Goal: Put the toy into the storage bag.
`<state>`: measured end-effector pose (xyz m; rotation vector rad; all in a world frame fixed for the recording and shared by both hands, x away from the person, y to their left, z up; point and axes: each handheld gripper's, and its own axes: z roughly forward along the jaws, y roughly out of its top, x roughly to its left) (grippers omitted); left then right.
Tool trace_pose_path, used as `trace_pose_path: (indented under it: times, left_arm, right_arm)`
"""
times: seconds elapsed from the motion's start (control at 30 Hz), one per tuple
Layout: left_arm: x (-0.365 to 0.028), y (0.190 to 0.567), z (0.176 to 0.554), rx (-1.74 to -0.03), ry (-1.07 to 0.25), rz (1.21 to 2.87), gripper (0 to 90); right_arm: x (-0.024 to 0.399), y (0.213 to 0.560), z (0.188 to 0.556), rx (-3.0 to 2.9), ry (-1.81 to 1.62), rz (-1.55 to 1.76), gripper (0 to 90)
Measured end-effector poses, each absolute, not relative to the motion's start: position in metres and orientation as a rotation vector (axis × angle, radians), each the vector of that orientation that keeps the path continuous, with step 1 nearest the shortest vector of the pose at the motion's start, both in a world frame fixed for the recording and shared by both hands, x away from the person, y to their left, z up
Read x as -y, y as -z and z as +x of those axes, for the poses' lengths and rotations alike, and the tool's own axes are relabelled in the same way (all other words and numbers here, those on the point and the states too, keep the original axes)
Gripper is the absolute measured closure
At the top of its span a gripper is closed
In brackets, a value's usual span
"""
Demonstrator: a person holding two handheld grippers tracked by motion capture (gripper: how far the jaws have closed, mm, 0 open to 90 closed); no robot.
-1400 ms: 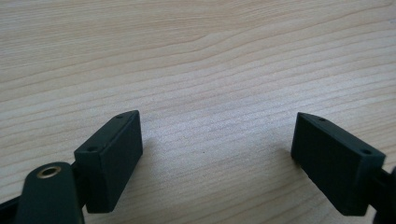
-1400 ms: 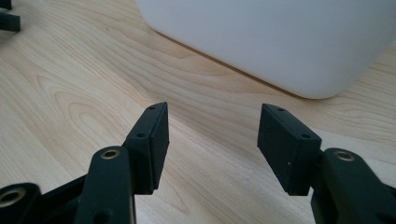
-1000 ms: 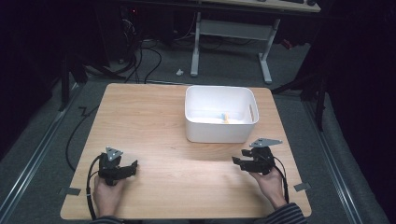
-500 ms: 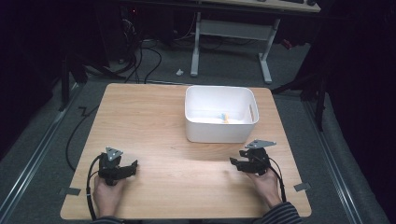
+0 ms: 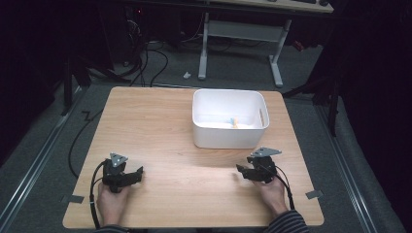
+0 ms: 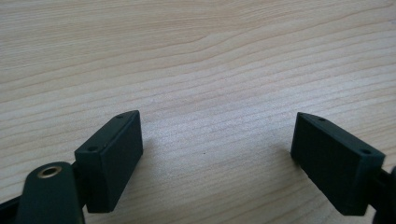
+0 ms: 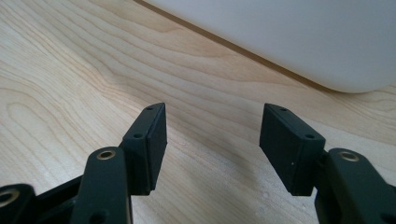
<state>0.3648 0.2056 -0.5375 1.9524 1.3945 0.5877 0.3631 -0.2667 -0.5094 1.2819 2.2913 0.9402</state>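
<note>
My left gripper point(image 5: 138, 174) rests low over the wooden table point(image 5: 160, 126) near its front left. In the left gripper view it point(image 6: 217, 135) stands open over bare wood. My right gripper point(image 5: 241, 170) sits near the front right, just in front of a white bin point(image 5: 228, 138). Its jaws point(image 7: 212, 128) are apart and have just been opening a little, with nothing between them. The bin's wall point(image 7: 289, 42) rises close ahead of them. A small yellow and light-blue object point(image 5: 233, 122) lies inside the bin.
A hand holds each gripper from the table's near edge, with a black cable point(image 5: 94, 194) trailing from the left one. Two grey tape pieces point(image 5: 313, 194) mark the front corners. Beyond the table are a desk frame point(image 5: 243, 34) and floor cables.
My right gripper has sunk a little toward the tabletop and shifted slightly left. The left gripper has stayed where it was.
</note>
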Motion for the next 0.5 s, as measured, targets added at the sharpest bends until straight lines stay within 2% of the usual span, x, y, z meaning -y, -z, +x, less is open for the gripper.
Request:
trace_pose_path:
  times: [0.5]
  left_arm:
    - [-0.206, 0.537, 0.365, -1.394, -0.588, 1.953, 17.0]
  right_arm:
    - [0.264, 0.526, 0.367, -2.253, -0.941, 1.294, 40.7]
